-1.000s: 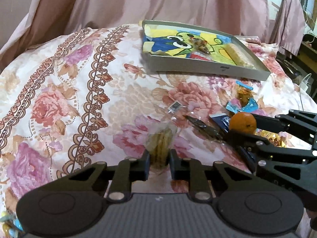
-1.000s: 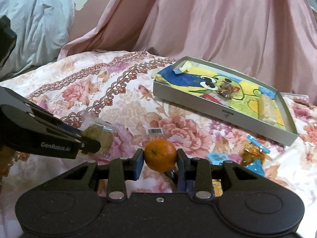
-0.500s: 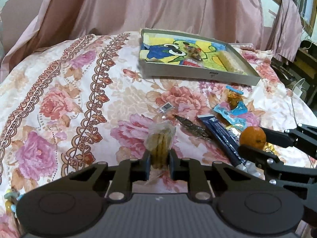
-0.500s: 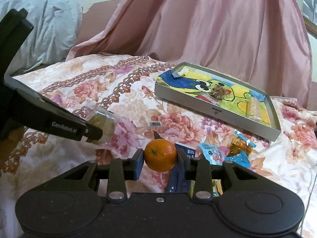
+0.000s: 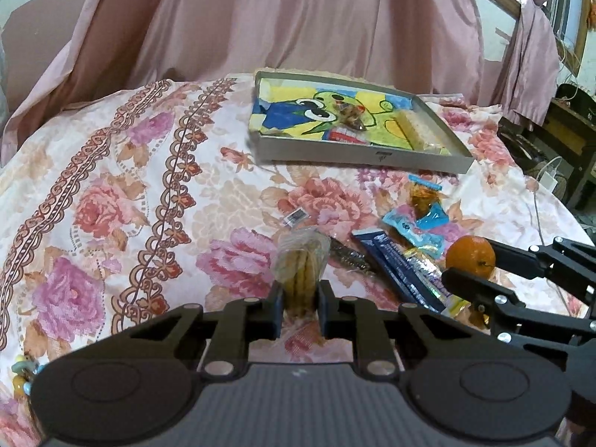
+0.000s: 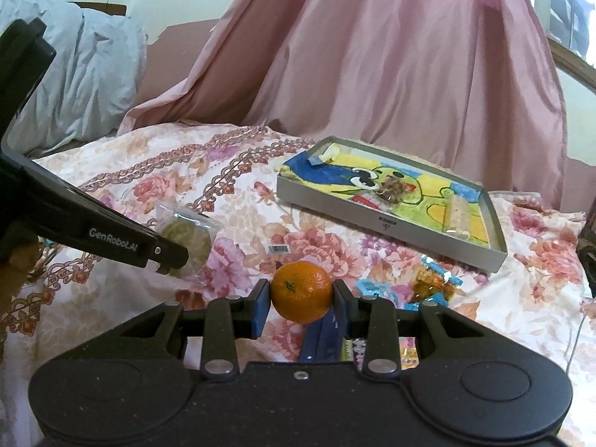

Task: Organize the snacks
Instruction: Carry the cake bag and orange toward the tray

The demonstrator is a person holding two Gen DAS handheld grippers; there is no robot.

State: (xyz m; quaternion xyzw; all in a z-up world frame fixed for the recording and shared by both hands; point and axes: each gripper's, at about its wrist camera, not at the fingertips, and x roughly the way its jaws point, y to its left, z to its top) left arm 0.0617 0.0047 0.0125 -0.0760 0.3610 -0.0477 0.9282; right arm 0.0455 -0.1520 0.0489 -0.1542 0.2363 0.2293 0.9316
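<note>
Already the tray point(image 6: 387, 219) on the bed point(image 5: 111, 193) holds two snacks, while several packets point(image 5: 406, 223) lie loose; left gripper point(image 5: 298, 307) fingers pinch a biscuit packet point(image 5: 300, 260) and right gripper point(image 6: 301, 298) fingers clamp an orange point(image 6: 301, 290), both lifted short of the tray

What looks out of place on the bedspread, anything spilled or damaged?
Nothing spilled or damaged. A small barcode label lies loose on the bedspread, attached to nothing. Several wrapped snacks lie scattered in front of the tray, not in it.
</note>
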